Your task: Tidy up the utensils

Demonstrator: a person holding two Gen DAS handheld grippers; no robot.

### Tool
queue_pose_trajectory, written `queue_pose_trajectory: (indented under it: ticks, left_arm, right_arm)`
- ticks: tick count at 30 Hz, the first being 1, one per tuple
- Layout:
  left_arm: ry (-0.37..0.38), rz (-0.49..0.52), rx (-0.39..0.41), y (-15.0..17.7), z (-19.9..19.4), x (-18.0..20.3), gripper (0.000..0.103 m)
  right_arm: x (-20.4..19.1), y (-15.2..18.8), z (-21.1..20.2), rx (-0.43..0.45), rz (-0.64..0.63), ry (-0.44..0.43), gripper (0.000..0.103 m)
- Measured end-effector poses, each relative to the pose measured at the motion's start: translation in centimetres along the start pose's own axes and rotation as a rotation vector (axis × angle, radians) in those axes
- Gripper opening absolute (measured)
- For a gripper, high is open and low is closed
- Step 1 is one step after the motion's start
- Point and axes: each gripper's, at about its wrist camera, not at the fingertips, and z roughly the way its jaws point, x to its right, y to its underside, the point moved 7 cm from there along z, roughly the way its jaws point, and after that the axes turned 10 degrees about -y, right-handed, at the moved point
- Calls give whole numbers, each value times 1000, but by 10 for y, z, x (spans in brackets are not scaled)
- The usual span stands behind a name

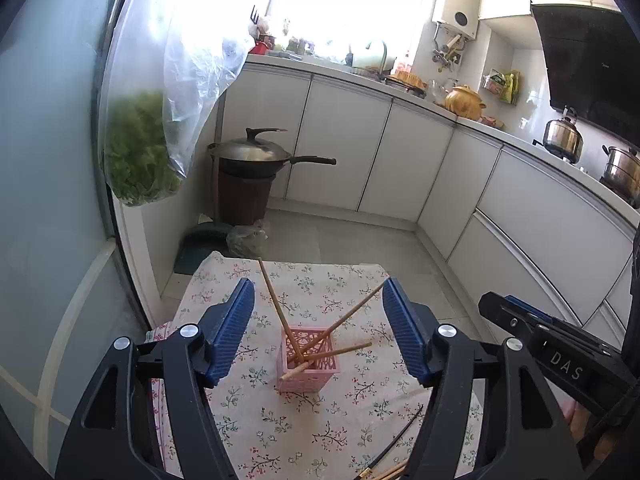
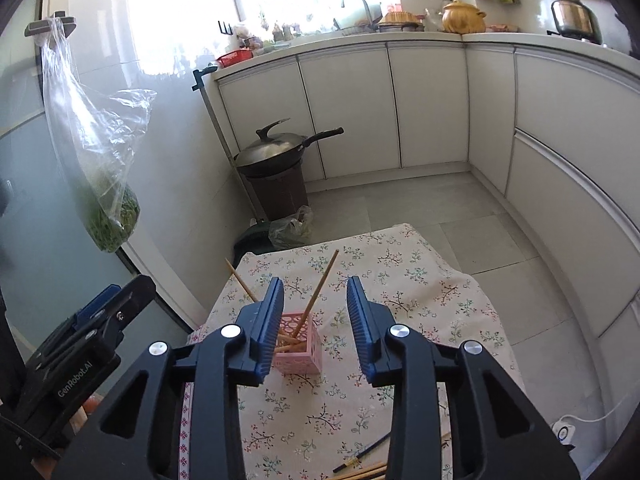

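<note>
Both grippers hover over the table with nothing between their pads. The left gripper (image 1: pixel 318 330) stands with its jaws wide; the right gripper (image 2: pixel 315 328) has a narrower gap, also empty.

Below and between the jaws sits the pink lattice holder (image 1: pixel 309 362), upright on the floral tablecloth (image 1: pixel 280 420). Three wooden chopsticks (image 1: pixel 276 304) already lean in it at splayed angles, their tips fanning outward over the rim.

Near the table's front edge, more utensils lie flat: a dark chopstick (image 2: pixel 362 454) and a few wooden ones (image 2: pixel 366 472) just beside it, partly hidden by the gripper bodies. Judged from this layout, the sorting is partly done; the loose sticks at the front remain to be collected.

The table is small and stands on a grey tiled floor. White cabinets (image 1: pixel 348 152) curve around the room beneath a cluttered counter. A lidded wok (image 1: pixel 256 154) rests on a brown bin in the corner, and a clear bag of greens (image 1: pixel 138 160) hangs at the left by a glass door.
</note>
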Motion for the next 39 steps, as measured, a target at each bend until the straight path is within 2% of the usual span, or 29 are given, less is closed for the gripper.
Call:
queue_pose_trajectory:
  ticks: [2, 5, 9, 17, 22, 33, 39]
  left_arm:
    - [-9, 18, -3, 8, -2, 4, 72]
    - [-14, 52, -5, 18, -6, 12, 74]
    - [-31, 92, 5, 29, -12, 19, 77]
    - [-42, 129, -18, 50, -14, 27, 95]
    - [-43, 167, -41, 63, -11, 35, 96]
    - [-27, 254, -112, 95, 9, 61, 96]
    - [29, 343, -240, 130, 40, 93, 96]
  right_arm:
    - [2, 8, -4, -5, 1, 8, 39]
    - [6, 18, -9, -16, 10, 12, 41]
    - [19, 34, -20, -11, 45, 33, 56]
    - [52, 62, -39, -1, 116, 104, 79]
    - [69, 80, -49, 1, 151, 129, 91]
    - [108, 121, -75, -31, 289, 123, 93]
    - [133, 161, -94, -86, 359, 116, 93]
